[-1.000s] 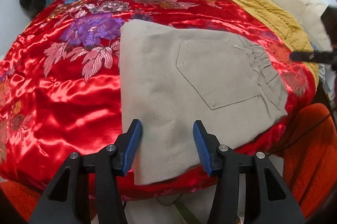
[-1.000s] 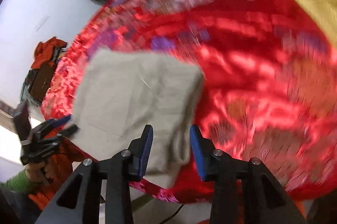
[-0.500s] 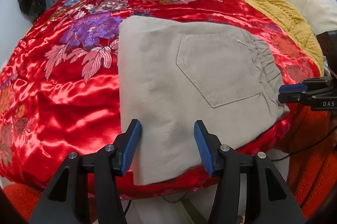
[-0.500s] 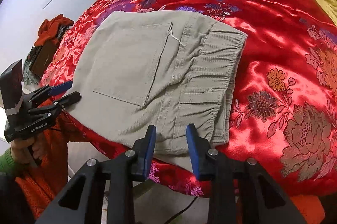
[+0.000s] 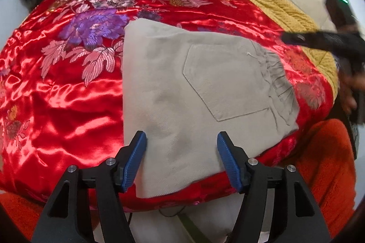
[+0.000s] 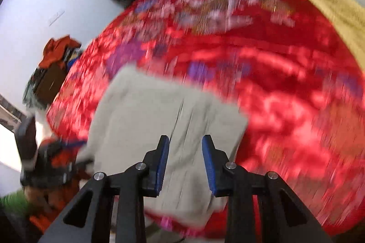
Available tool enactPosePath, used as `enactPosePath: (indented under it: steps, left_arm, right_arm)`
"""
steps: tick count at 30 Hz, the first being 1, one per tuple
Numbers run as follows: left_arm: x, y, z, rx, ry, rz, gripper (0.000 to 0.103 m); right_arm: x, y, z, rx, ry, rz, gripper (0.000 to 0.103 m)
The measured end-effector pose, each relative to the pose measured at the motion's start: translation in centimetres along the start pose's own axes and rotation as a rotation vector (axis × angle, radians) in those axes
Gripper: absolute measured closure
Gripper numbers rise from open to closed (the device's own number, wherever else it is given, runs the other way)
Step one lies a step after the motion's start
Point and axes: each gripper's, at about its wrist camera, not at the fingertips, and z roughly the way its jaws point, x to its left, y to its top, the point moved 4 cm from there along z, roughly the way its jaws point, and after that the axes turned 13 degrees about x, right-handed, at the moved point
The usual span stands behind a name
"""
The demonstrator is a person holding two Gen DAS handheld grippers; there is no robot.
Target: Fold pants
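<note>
Beige pants (image 5: 200, 92) lie folded flat on the red quilt (image 5: 68, 101) near its front edge, back pocket up.

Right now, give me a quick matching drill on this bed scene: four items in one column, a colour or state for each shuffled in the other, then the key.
Items
1. pants
2. bedspread
3. blanket
4. left gripper

Descriptions
A. mustard yellow, along the far side of the bed
B. open, pads apart with nothing pinched
C. beige, folded, back pocket facing up
D. shiny red with flower pattern

Pairs: 1-C, 2-D, 3-A, 4-B
</note>
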Motion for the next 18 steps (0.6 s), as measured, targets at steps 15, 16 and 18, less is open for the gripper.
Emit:
enactPosePath:
  steps: [15,16,18]
  left_arm:
    - [6.0,1.9,-1.5,0.027,-0.125,-0.154,0.026]
    - [6.3,2.4,-1.2,0.033,-0.154,-0.167,0.025]
    - [7.1,3.5,0.3,0.072,-0.216,-0.203,0.024]
  right_arm:
    - [-2.4,-6.4,2.8,0.165,0.153,0.144,0.054]
    - [-3.1,-6.9,2.4,0.150,0.182,0.183,0.048]
    - [-5.0,-8.0,2.1,0.121,0.256,0.276,0.037]
